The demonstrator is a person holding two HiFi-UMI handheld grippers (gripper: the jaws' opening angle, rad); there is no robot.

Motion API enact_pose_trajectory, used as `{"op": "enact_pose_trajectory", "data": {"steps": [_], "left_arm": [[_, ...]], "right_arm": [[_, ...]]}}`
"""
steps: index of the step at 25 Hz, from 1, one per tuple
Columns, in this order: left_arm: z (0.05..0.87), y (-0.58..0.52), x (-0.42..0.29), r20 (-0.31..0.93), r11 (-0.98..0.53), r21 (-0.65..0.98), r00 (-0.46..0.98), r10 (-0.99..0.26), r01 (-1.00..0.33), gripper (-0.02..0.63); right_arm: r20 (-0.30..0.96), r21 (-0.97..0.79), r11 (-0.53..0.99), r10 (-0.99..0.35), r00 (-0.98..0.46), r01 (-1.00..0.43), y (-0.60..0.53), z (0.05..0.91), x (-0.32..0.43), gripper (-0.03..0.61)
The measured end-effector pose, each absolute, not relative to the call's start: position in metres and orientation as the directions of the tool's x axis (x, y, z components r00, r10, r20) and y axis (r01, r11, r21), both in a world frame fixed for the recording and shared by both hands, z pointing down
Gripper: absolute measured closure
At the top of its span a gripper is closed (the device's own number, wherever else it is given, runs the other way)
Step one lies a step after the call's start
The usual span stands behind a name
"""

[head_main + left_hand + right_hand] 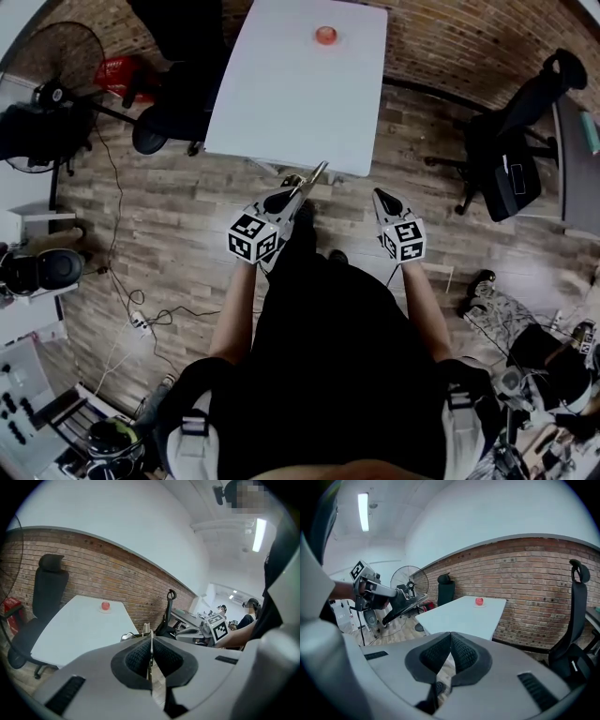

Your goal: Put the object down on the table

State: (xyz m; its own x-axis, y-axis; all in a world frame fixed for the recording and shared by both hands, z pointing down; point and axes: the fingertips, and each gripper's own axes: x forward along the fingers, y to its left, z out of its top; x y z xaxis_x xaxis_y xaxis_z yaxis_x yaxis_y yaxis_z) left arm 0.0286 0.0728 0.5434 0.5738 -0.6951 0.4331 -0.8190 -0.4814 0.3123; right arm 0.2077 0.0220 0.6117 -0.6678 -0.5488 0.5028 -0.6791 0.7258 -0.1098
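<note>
left gripper (pixel 295 187): jaws clamped tight on a thin silvery metal utensil (pixel 317 172); only a sliver sticks out past the pads (pixel 138 657); kind of utensil unclear
utensil position: up in the air, off the table, tip pointing at the near edge of the white rectangular table (pixel 291 103)
right gripper (pixel 382 199): jaws together, nothing between them, beside the left gripper, apart from it
table top: bare except a small round red object (pixel 325 35) on a pale saucer at the far end by the brick wall (pixel 450 37)
open room: near half of the table free; wood plank floor (pixel 169 216) in front
sides: black office chair (pixel 178 94) at the table's left edge, second black chair (pixel 520 141) well apart on the right
</note>
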Motion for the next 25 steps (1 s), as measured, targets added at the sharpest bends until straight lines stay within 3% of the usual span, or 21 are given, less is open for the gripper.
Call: {"op": "enact_pose_trajectory", "data": {"steps": [25], "left_arm": [[0.547,-0.047,-0.066,0.431,-0.612,0.332,0.692,-0.579,-0.718,0.592]], "right_arm": [[0.532,-0.099,0.632,-0.619,-0.577,-0.769,-0.067,0.597,0.102,0.580]]}}
